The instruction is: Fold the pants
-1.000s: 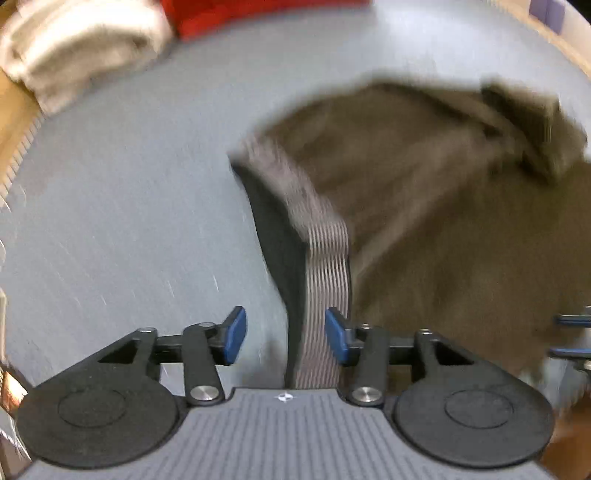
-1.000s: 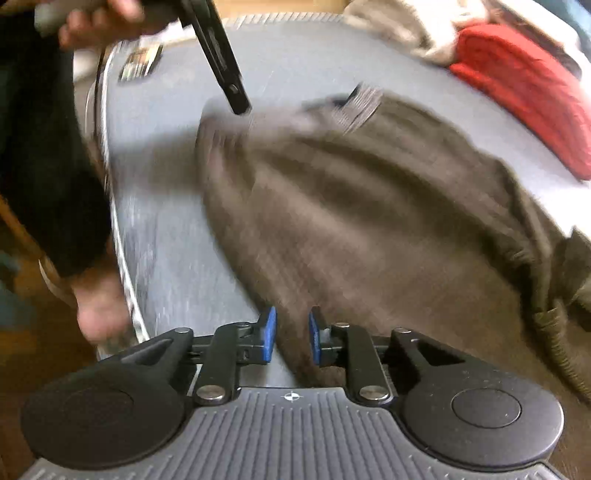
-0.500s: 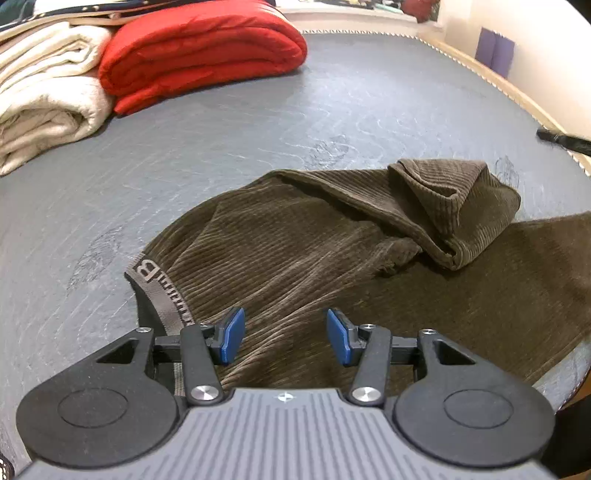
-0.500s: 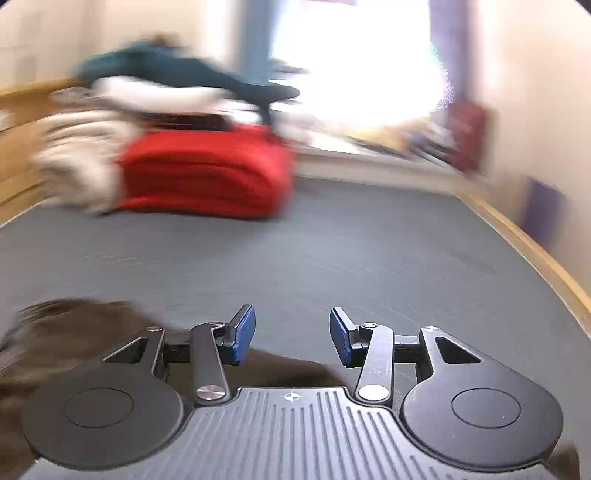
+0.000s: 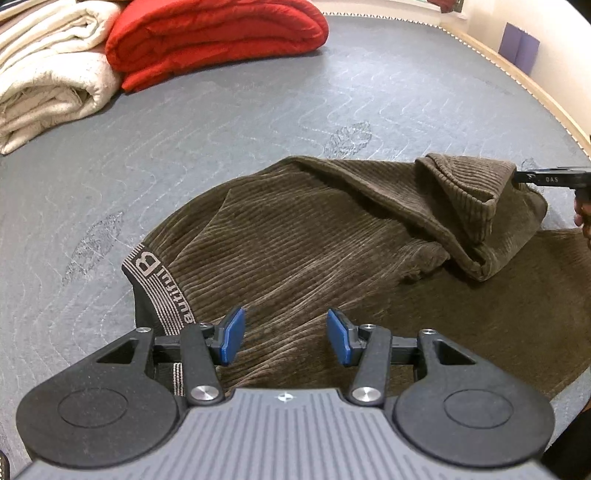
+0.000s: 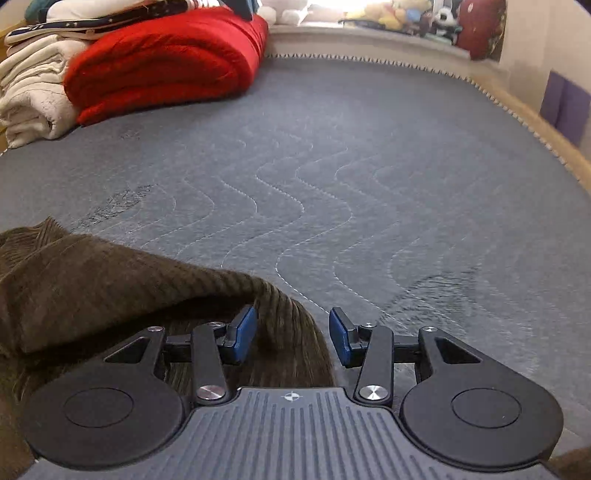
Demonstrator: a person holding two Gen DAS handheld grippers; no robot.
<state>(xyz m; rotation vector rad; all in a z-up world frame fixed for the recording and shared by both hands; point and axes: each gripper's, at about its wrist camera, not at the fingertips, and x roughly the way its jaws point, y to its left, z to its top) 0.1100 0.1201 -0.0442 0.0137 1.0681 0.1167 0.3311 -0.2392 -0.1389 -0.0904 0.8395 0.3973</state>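
The brown corduroy pants [image 5: 295,251] lie rumpled; both grippers, left [image 5: 284,336] and right [image 6: 291,334], gape empty. The bunched leg end [image 5: 476,206] should probably be pinched at its hem and drawn out flat.

Surface under me: a grey quilted mattress [image 6: 369,166] with wavy stitch lines and faint leaf motifs, and it fills most of my view.
Edge: a zigzag trim and a light wooden bed frame [image 5: 535,88] curve along the far and right sides.
Far left: a folded red blanket [image 6: 166,55] lies just beside a stack of cream blankets [image 5: 48,77].
Back ledge: a pale sill [image 6: 369,37] carries stuffed toys [image 6: 399,14], bright light behind them.
Right wall: cream, with a purple object [image 5: 519,51] leaning against it.
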